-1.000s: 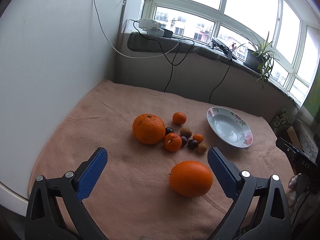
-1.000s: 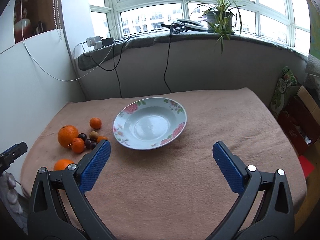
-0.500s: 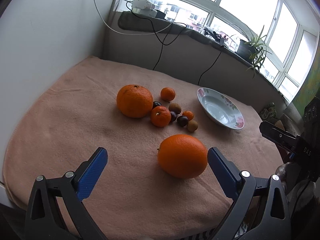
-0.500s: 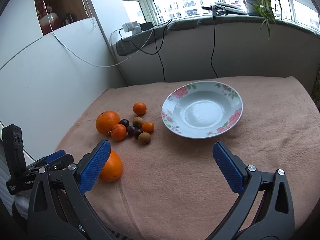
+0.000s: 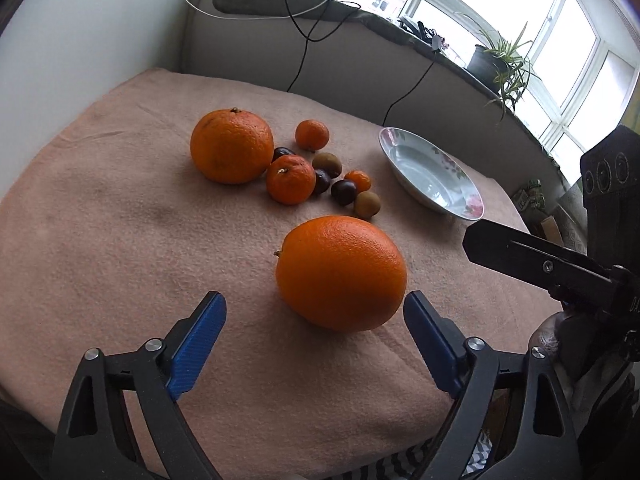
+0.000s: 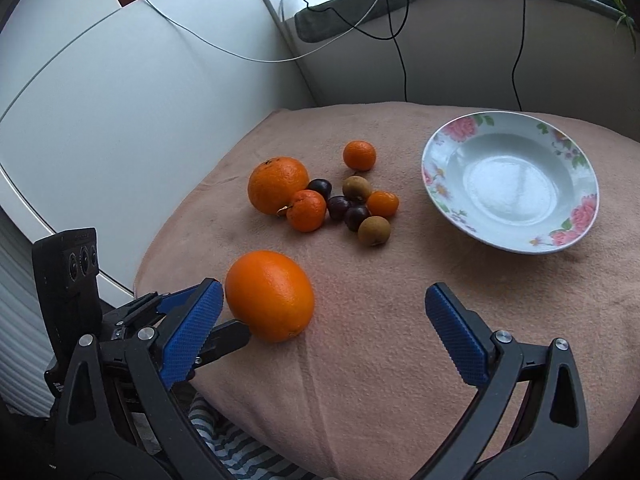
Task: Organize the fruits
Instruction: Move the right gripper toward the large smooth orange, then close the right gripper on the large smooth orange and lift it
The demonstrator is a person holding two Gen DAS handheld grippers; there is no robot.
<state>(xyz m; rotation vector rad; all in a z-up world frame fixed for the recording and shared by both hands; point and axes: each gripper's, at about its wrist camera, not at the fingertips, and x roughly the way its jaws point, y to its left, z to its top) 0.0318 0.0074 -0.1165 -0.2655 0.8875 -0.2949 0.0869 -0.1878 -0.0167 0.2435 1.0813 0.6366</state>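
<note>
table (image 6: pixel 400 360): pink blanket | on it: oranges (image 5: pixel 341 273), small fruits (image 6: pixel 362 204), plate (image 6: pixel 510 180)

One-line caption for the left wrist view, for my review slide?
Left gripper closing around the near orange, fingers not yet touching; other fruit clustered beyond, floral bowl empty.

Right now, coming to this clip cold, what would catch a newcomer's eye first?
The big smooth orange lying alone on the pinkish-beige blanket, just ahead of the left gripper, whose blue pads are closing without touching it yet. Behind it sits a cluster of smaller fruit beside a second large, rougher orange. To the right waits the empty white floral-rimmed plate, with the right gripper open and holding nothing.
</note>
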